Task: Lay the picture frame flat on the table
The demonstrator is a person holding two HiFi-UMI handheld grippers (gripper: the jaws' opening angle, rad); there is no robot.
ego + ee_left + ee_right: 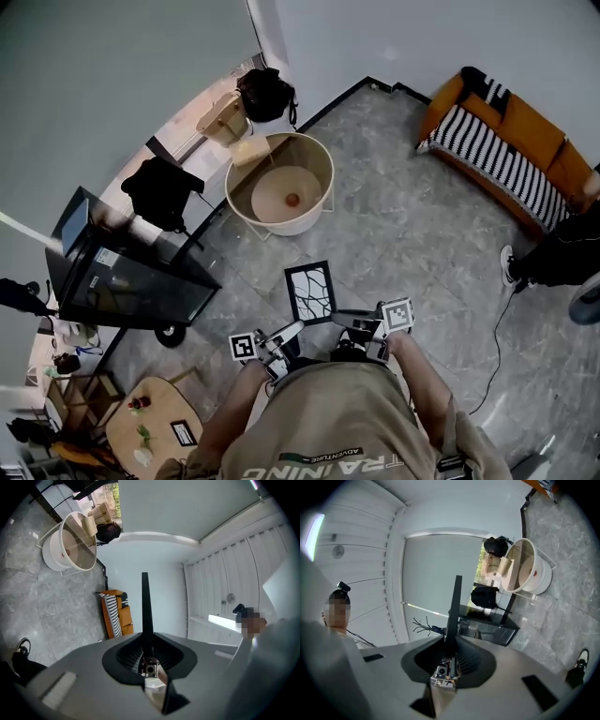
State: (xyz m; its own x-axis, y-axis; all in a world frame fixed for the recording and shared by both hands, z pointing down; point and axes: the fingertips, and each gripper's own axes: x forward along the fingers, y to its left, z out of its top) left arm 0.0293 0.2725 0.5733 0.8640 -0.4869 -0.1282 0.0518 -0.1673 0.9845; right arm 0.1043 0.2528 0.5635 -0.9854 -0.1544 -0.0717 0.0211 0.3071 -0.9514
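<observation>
Head view: frame [310,292] held in the air above the grey tiled floor [412,234], patterned face upward. Left hand-held gripper [298,327] pinches its lower edge near the left corner. Right hand-held gripper [337,319] pinches the same edge near the right corner. Desk [155,412] stands well apart, at lower left.

Left gripper view: jaws clamped on the frame, seen edge-on as a thin black strip.

Right gripper view: jaws likewise clamped on the edge-on frame.

Black picture frame [310,292], white print with dark branching lines, held face-up aloft.
</observation>
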